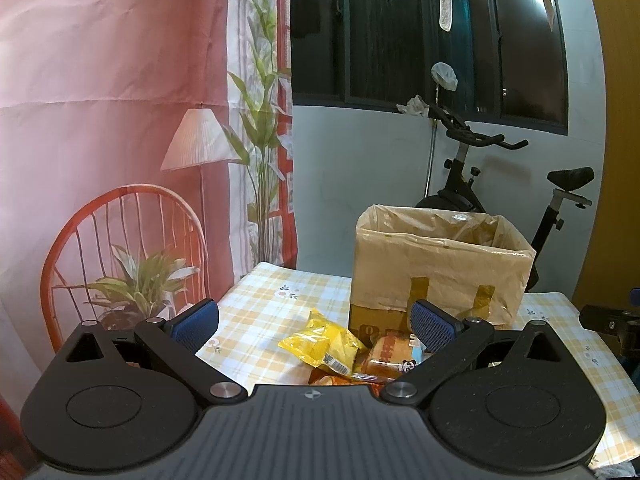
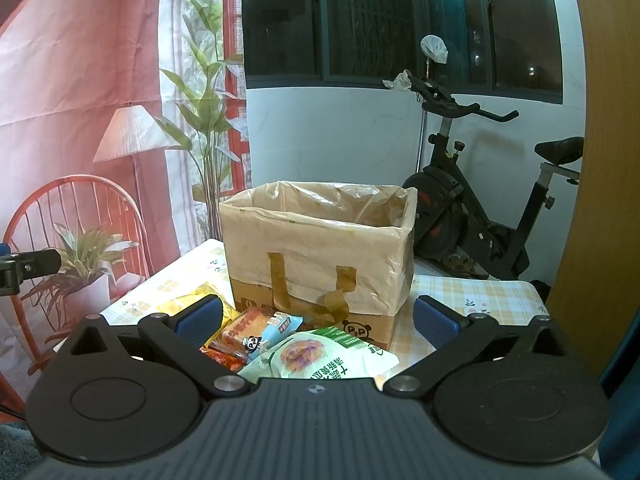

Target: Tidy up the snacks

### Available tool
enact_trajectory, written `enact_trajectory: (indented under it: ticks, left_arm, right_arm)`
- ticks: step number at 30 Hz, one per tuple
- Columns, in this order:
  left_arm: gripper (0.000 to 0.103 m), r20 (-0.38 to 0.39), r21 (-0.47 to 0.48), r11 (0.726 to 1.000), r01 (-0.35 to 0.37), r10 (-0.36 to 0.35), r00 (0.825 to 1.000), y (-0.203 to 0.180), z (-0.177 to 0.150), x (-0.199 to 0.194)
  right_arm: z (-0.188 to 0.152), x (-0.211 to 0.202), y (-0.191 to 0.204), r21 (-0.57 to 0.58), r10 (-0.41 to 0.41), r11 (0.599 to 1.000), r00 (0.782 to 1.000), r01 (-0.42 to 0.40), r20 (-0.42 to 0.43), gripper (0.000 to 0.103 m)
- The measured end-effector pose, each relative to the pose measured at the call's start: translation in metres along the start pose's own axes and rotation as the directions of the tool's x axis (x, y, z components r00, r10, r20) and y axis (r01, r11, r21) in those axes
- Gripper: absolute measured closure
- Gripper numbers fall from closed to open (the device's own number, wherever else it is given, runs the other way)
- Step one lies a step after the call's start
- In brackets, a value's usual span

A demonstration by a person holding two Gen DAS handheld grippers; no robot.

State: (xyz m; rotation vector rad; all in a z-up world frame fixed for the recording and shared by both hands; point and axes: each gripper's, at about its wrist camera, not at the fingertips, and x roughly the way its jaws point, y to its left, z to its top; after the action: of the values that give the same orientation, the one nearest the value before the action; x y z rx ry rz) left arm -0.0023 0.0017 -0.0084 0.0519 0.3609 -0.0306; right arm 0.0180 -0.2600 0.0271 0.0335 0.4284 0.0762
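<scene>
Yellow snack packet (image 1: 322, 344) lies on the checked table (image 1: 260, 300), near-left of the lined box (image 1: 436, 268); left gripper (image 1: 316, 322) hangs spread and empty above it, presumably lining up. Right view: right gripper (image 2: 318, 320) likewise released over the green-white pouch (image 2: 316, 354), box just beyond for dropping.

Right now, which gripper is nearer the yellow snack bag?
Left. The left gripper is open with the yellow snack bag lying between its fingers. The right gripper is open over the green-white packet; there the yellow bag sits behind its left finger.
</scene>
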Motion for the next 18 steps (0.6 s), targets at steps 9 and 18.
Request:
enact_trajectory:
  ticks: [9, 18]
  left_arm:
    - [0.000, -0.008, -0.004, 1.000, 0.006, -0.006, 1.000, 0.0007, -0.0002, 0.0015]
    - [0.000, -0.019, -0.027, 1.000, 0.009, -0.009, 1.000, 0.0042, -0.0010, 0.0039]
  right_arm:
    - [0.0003, 0.0003, 0.0008, 0.001, 0.000, 1.000, 1.000, 0.000, -0.003, 0.000]
    - [-0.0018, 0.0010, -0.0007, 0.005, -0.001, 1.000, 1.000, 0.001, -0.006, 0.000]
